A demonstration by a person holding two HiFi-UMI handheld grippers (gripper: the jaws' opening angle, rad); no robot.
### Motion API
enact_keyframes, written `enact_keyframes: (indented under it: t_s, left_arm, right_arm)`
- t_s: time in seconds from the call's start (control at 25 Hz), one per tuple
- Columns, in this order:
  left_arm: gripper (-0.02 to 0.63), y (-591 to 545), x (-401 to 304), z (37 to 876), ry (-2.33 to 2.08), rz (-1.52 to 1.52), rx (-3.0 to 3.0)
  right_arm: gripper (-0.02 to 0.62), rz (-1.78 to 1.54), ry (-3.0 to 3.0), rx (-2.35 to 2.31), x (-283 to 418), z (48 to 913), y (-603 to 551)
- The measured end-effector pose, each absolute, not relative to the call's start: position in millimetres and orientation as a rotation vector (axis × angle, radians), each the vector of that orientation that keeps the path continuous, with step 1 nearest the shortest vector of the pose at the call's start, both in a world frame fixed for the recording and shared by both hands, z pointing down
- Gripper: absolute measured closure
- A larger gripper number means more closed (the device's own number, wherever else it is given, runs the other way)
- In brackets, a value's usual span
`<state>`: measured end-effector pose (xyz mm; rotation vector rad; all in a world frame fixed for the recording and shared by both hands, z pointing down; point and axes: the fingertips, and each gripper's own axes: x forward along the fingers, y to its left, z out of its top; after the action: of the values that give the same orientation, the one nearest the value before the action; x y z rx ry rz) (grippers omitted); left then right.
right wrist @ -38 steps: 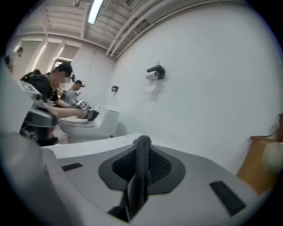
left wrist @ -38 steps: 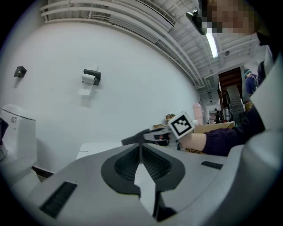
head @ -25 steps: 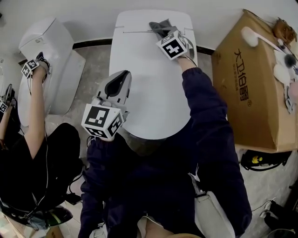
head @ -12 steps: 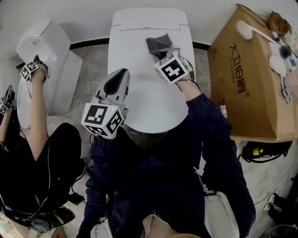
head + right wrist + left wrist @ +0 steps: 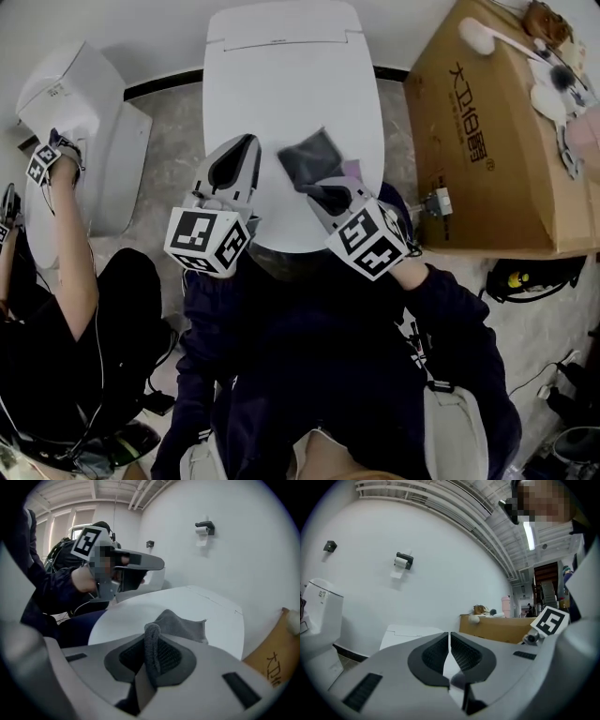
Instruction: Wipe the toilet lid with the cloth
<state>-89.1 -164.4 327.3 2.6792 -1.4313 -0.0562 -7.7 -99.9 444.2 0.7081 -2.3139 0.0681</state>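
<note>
Mid-wipe, with the cloth (image 5: 307,155) on the near half of the lid (image 5: 281,84).
My right hand-held gripper (image 5: 152,656) is clamped on a fold of the cloth, and the rest lies spread on the lid ahead of it. My left hand-held gripper (image 5: 449,654) is closed on nothing and hangs over the lid's left edge. Next, I judge, comes a stroke over an unwiped strip, with the cloth pressed flat.

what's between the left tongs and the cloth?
Only bare toilet lid; the head view shows nothing between the left tongs and the cloth, which the right tongs grip.
</note>
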Motion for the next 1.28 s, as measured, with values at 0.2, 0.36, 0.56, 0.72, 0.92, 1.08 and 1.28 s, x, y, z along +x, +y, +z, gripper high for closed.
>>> enact_keyframes:
  t_s: [0.2,0.36,0.56,0.72,0.92,1.08,1.28]
  left_arm:
    - [0.588,-156,-81,331,-1.405,-0.05,2.696]
    - [0.588,-155,-84,332,-1.397,-0.05,2.697]
    - [0.588,-162,-94,331,-1.426,-0.046,2.687]
    - [0.588,-164,-105,327,-1.465,-0.037,2.681]
    - [0.588,-163,-122,326,-1.524,-0.043,2.653]
    - [0.588,-163,-136,326,-1.56,-0.032,2.635]
    - [0.588,-159,-143,327,-1.582,-0.011,2.629]
  right_arm:
    - [0.537,0.166,-2.324,0.624,-1,447,-63]
    - [0.537,0.207,-2.392,0.668,4,434,-77]
    - [0.537,0.031,-2.403,0.841,2,396,-156]
    - [0.537,-0.094,-2.381,1.008,-5,370,-248]
    - [0.537,-0.172,-2.299,1.153,-15,352,-349]
    - [0.537,-0.209,-2.311,1.21,-35,342,-401]
    - [0.537,-0.386,-2.323,1.21,-62,339,-442]
